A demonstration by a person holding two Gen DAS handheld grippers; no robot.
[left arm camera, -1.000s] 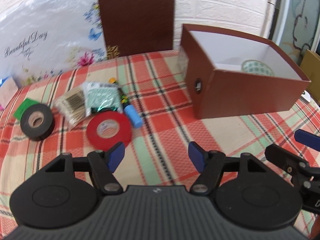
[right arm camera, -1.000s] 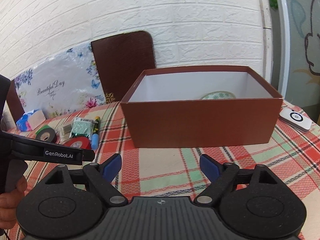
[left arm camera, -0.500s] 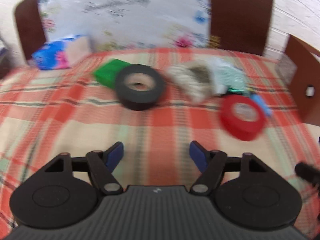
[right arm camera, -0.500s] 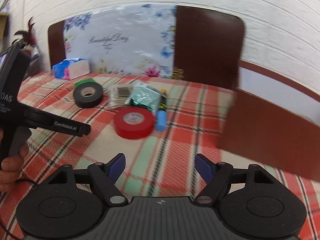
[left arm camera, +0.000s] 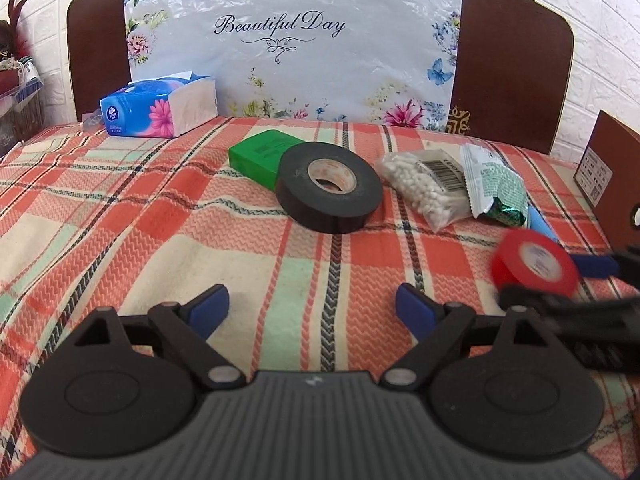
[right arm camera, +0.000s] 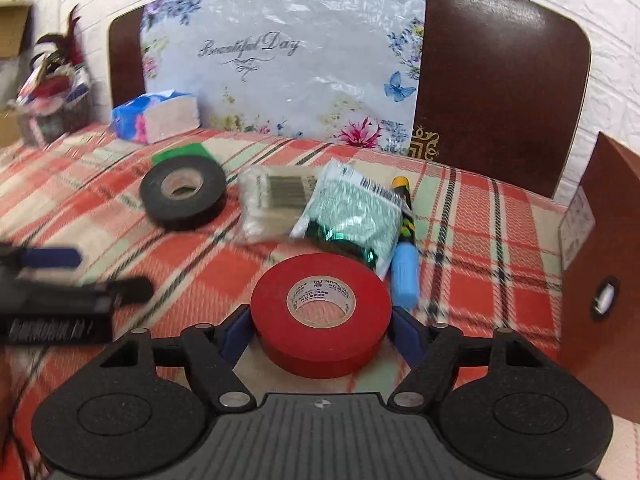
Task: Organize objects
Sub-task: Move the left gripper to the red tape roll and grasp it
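Observation:
A red tape roll lies flat on the plaid tablecloth, between the blue pads of my right gripper, whose jaws stand wide around it, close to its sides. It also shows in the left wrist view. My left gripper is open and empty above bare cloth, short of a black tape roll. The black roll lies left of a bag of white swabs and a green foil packet. A blue-capped pen lies beside the packet.
The brown box stands at the right edge. A green case lies behind the black roll. A tissue pack sits far left. A floral board and brown chair backs line the far table edge.
Both grippers swung left, away from the box. The right gripper has come down around the red tape roll. The left gripper now faces the black roll.

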